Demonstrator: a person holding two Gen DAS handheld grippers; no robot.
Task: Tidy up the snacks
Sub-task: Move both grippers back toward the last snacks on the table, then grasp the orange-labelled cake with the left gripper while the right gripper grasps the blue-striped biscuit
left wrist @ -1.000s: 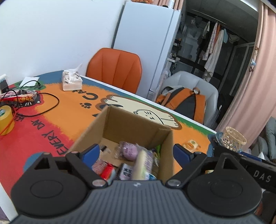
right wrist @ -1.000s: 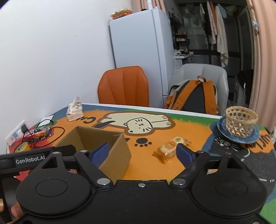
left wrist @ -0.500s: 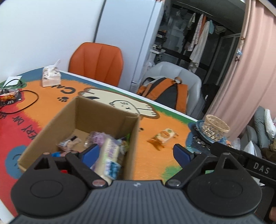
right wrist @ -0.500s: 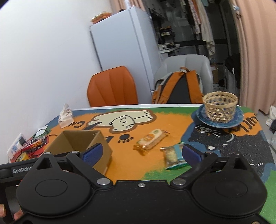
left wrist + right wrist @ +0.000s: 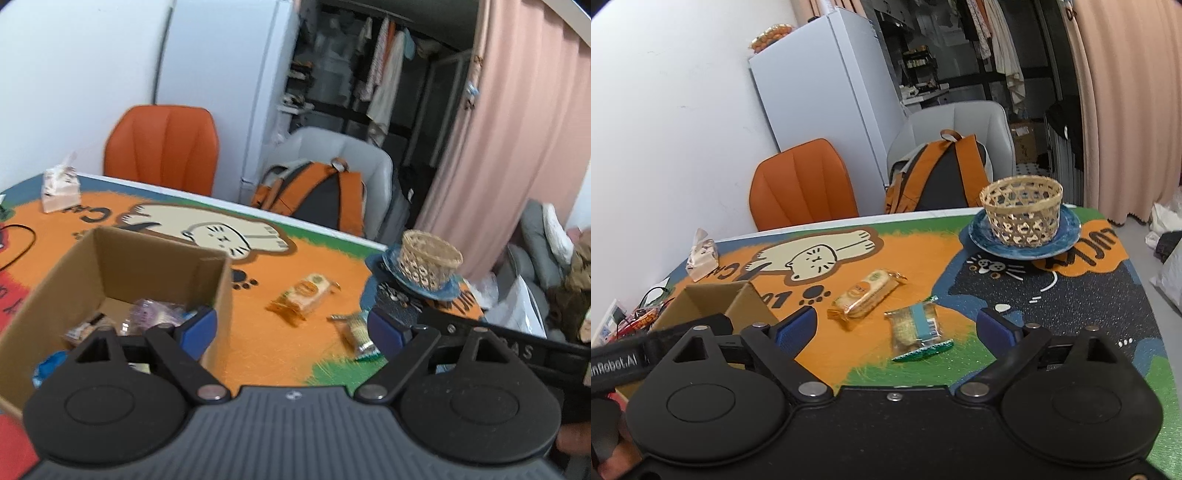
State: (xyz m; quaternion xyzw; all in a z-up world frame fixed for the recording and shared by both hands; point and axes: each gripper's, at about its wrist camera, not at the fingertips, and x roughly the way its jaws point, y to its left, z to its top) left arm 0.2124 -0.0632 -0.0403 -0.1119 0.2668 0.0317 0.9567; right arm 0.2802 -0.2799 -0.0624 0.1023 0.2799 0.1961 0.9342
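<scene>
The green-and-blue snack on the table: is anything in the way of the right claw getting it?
No. The green-and-blue snack lies on bare table just ahead of the right claw, whose jaws are closing with nothing between them yet. The orange snack lies apart, off to the side.

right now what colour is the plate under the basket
Blue plate, clearest in the right wrist view.

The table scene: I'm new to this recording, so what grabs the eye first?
A bright orange cat-print table mat dominates. On it, two wrapped snacks lie loose beside an open cardboard box already holding packets. At the far right, a woven basket sits on a blue plate.
</scene>
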